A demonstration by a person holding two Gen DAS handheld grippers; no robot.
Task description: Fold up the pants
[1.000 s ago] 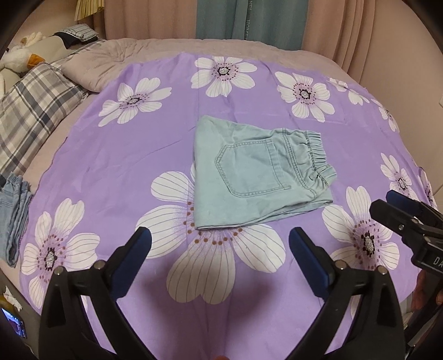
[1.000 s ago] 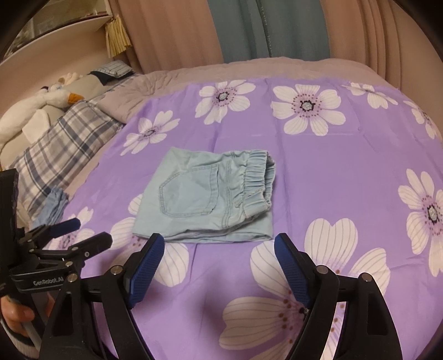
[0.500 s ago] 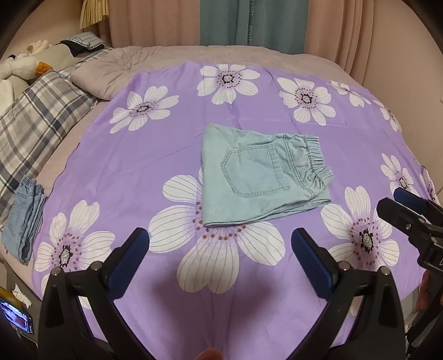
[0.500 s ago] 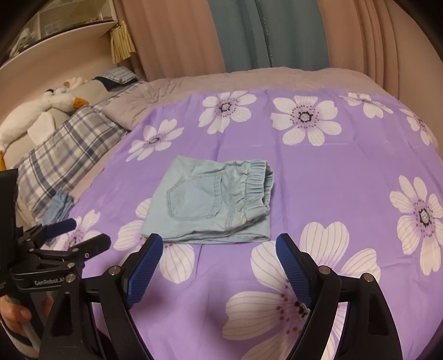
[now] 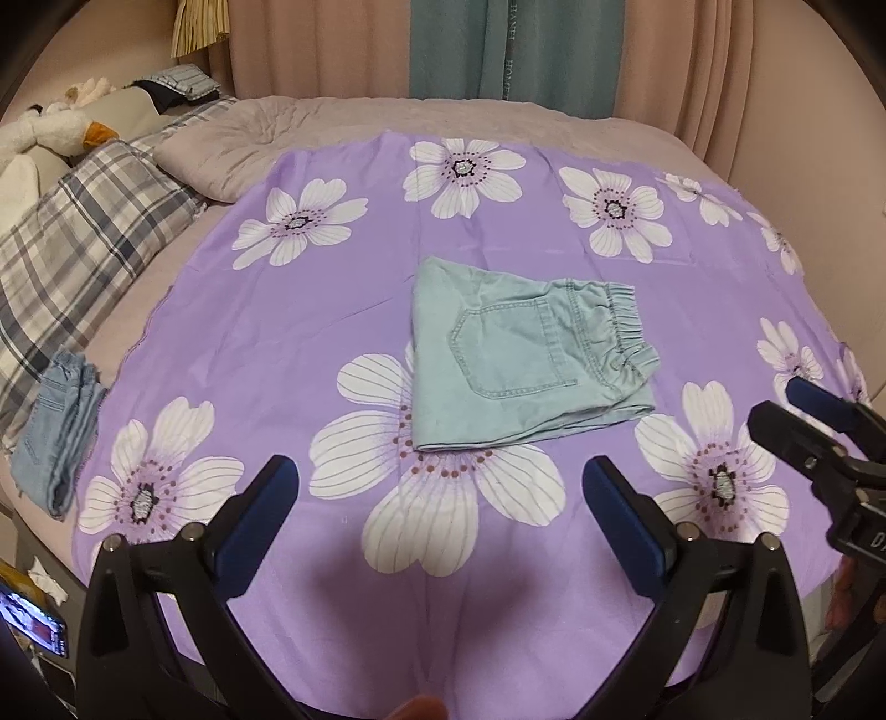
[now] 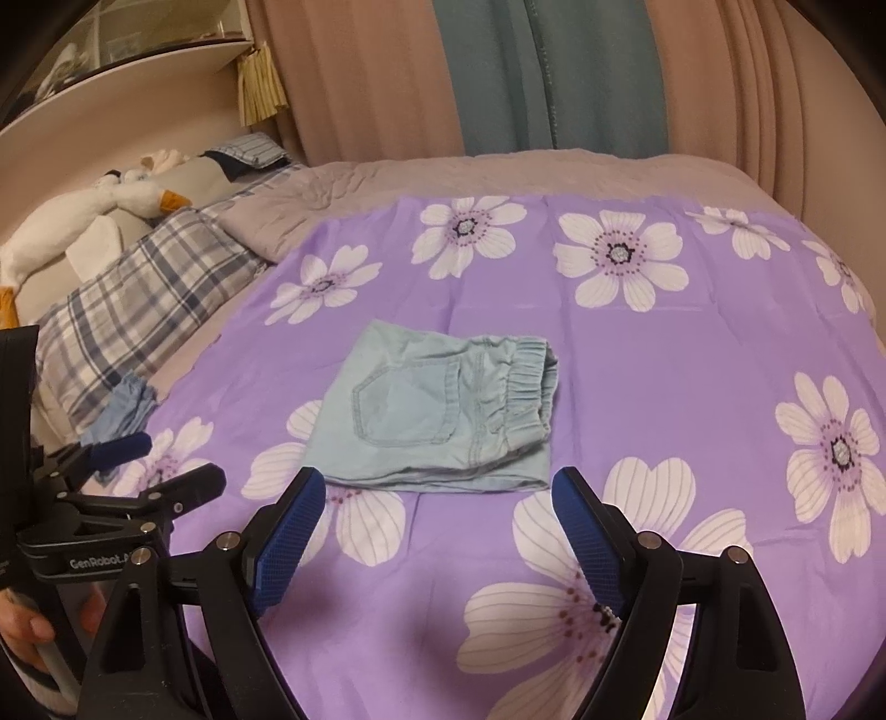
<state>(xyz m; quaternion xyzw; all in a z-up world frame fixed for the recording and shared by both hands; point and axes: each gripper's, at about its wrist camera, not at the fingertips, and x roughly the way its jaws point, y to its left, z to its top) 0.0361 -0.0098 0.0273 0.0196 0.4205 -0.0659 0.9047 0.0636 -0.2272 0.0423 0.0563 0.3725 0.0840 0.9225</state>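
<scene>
- pale green pants (image 5: pixel 526 360) folded into a compact rectangle, lying flat mid purple flowered sheet (image 5: pixel 277 343), back pocket up, elastic waistband to the right
- left gripper (image 5: pixel 440 493) jaws wide apart, nothing between, short of the pants
- right gripper (image 6: pixel 437 509) jaws wide apart, empty, near the pants' front edge, not touching
- folded blue jeans (image 5: pixel 58 426) at the sheet's left edge

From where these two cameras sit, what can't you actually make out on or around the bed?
- Under layers of the folded pants: covered by the top layer in both views.
- Second denim garment: bunched at the bed's edge in the left view, half behind the left gripper in the right view.
- Phone screen: cut off by the left view's corner, too small to read.
- Person: only fingers show at the edges.
- Curtain lettering: too small, cut off by the top edge.
</scene>
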